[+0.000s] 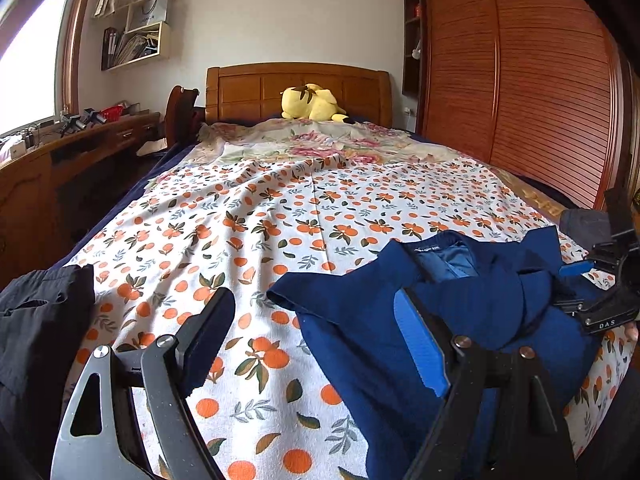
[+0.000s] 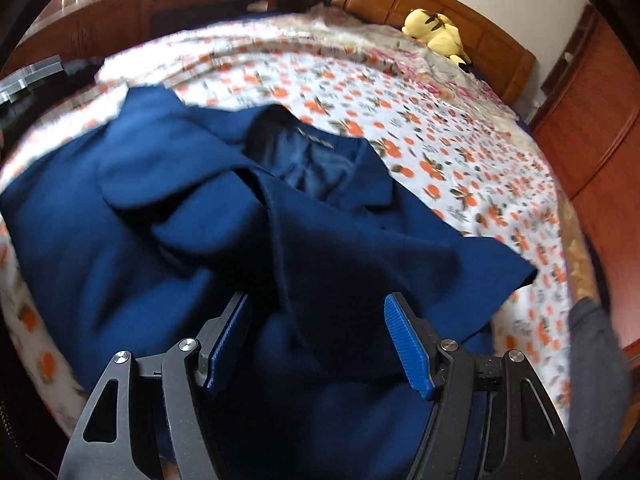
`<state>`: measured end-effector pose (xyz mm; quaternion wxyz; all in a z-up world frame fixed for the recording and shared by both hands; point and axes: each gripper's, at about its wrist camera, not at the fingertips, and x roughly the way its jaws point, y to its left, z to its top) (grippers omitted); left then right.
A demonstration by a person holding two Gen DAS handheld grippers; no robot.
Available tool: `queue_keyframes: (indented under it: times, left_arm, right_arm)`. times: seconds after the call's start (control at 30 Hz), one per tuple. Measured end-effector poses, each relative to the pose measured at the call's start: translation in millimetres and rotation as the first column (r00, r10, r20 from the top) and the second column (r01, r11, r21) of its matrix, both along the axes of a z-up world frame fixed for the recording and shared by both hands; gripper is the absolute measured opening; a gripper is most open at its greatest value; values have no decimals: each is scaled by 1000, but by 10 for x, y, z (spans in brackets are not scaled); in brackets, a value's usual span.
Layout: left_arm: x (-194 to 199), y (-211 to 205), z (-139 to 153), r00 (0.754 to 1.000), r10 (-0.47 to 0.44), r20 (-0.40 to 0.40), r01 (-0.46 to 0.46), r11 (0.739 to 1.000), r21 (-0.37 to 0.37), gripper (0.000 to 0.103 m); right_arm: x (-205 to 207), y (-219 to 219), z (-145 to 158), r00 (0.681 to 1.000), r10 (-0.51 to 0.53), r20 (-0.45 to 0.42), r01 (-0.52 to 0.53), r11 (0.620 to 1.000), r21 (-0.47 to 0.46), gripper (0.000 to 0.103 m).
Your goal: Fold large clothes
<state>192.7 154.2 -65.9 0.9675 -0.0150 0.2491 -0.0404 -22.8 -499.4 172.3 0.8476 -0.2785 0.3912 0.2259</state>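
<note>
At about nine o'clock from the foot of the bed, one black garment (image 1: 44, 320) lies bunched on the orange-print sheet (image 1: 280, 216), touching nothing else I can make out. Next to it comes the left gripper (image 1: 316, 344), its two fingers spread wide: the left finger (image 1: 208, 332) hangs over bare sheet, while the right finger's blue pad (image 1: 420, 348) sits over the edge of the coat. Nothing is pinched between them.

The one navy coat (image 1: 460, 304) is the task's thing. It lies rumpled at the near end of the bed, toward four o'clock in the left wrist view, collar and label turned up toward the headboard, one flap thrown out to the left across the sheet. In the right wrist view the coat (image 2: 168, 216) fills the centre and left, lining showing at twelve o'clock of the heap.

The right gripper (image 2: 320, 340) hovers low over the coat with both blue pads (image 2: 408, 348) apart; that view is motion-blurred, so whether the fingertips touch the cloth I cannot say. The same gripper (image 1: 600, 300) shows at three o'clock in the left view, over the coat's right side.

Further back, one floral blanket (image 1: 304, 144) covers the head of the bed, and one yellow plush toy (image 1: 310, 102) rests against the wooden headboard (image 1: 248, 88) at twelve o'clock. A louvred wardrobe (image 1: 540, 80) stands at two o'clock.
</note>
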Motion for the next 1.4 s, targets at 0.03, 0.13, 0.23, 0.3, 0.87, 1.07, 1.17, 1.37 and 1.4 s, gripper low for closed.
queue_keyframes:
  times: [0.03,0.13,0.23,0.3,0.87,1.07,1.17,1.37,1.4]
  left_arm:
    - [-5,9,0,1000,2,1,-2,1000,0,82]
    - [-22,27,8,1000,1,4,-1,1000,-1,82]
    - [-31,36,15,1000,3,10,-3,1000,4,82]
    - [-33,42,17,1000,2,11,-2,1000,1,82]
    - [56,95,-28,1000,10,-7,-11,1000,-15,82]
    - [56,119,-25,1000,13,-6,-14,1000,-20,82]
    - [59,127,-29,1000,17,-9,-17,1000,-20,82]
    - [72,142,-40,1000,19,-14,-19,1000,-19,82]
    - [72,147,-46,1000,20,-15,-20,1000,-19,82]
  right_arm:
    - [24,-18,19,1000,-3,-3,3,1000,-19,70]
    - [137,-52,103,1000,-20,-10,19,999,-43,50]
    - [315,-12,210,999,-29,30,31,996,-79,8]
    - [449,58,317,997,-24,73,32,995,-99,6]
    - [1067,691,683,963,-81,257,73,997,41,51]
    - [726,674,582,986,11,166,-29,994,105,51]
    - [492,723,499,990,82,118,-97,987,126,52]
    - [51,852,290,978,209,24,-210,966,150,52]
    - [23,867,261,974,226,12,-225,964,143,52]
